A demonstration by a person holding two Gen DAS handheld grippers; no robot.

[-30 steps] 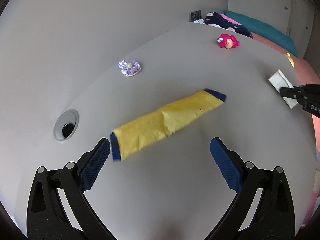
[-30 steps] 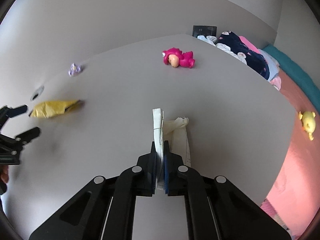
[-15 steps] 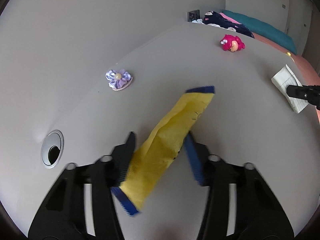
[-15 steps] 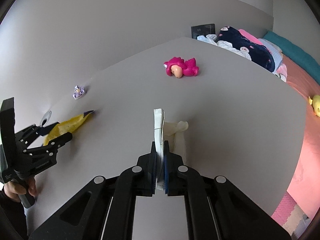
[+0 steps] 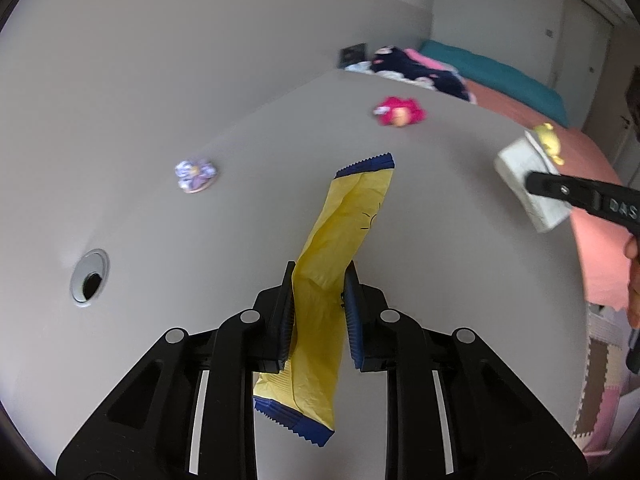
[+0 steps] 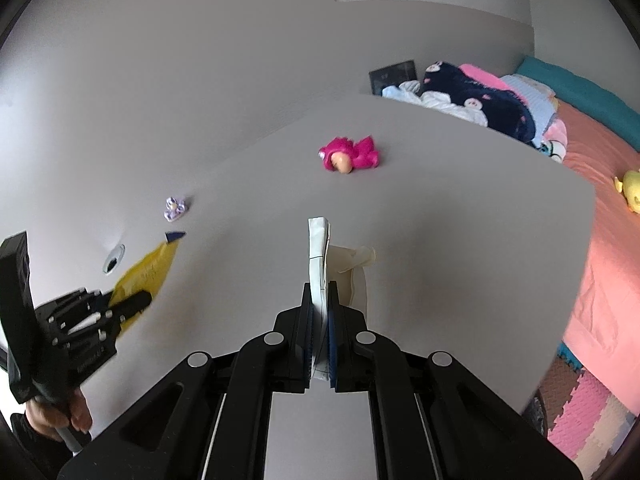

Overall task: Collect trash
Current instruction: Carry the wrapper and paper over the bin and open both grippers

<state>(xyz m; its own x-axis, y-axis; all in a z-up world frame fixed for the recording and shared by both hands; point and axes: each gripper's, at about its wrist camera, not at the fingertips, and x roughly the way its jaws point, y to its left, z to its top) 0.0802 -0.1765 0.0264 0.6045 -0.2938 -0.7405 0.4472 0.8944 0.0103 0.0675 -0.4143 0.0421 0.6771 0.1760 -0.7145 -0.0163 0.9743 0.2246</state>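
Note:
My left gripper (image 5: 318,286) is shut on a long yellow wrapper with blue ends (image 5: 344,232) and holds it lifted off the grey table (image 5: 200,248). The wrapper also shows in the right wrist view (image 6: 150,270), with the left gripper (image 6: 138,300) on it. My right gripper (image 6: 320,294) is shut on a folded white paper (image 6: 318,250), with a crumpled white piece (image 6: 352,258) hanging beside it. In the left wrist view the white paper (image 5: 524,176) shows at the right, held by the right gripper (image 5: 534,180).
A pink plush toy (image 6: 352,154) and a small purple flower clip (image 5: 196,170) lie on the table. A round cable hole (image 5: 89,274) is at the left. Clothes (image 6: 476,96) are piled at the far edge. A pink bed (image 6: 600,208) with a yellow toy (image 6: 630,190) lies to the right.
My left gripper closed on the yellow wrapper and lifted it off the table, turning it lengthwise. My right gripper, still shut on the white paper, rose a little.

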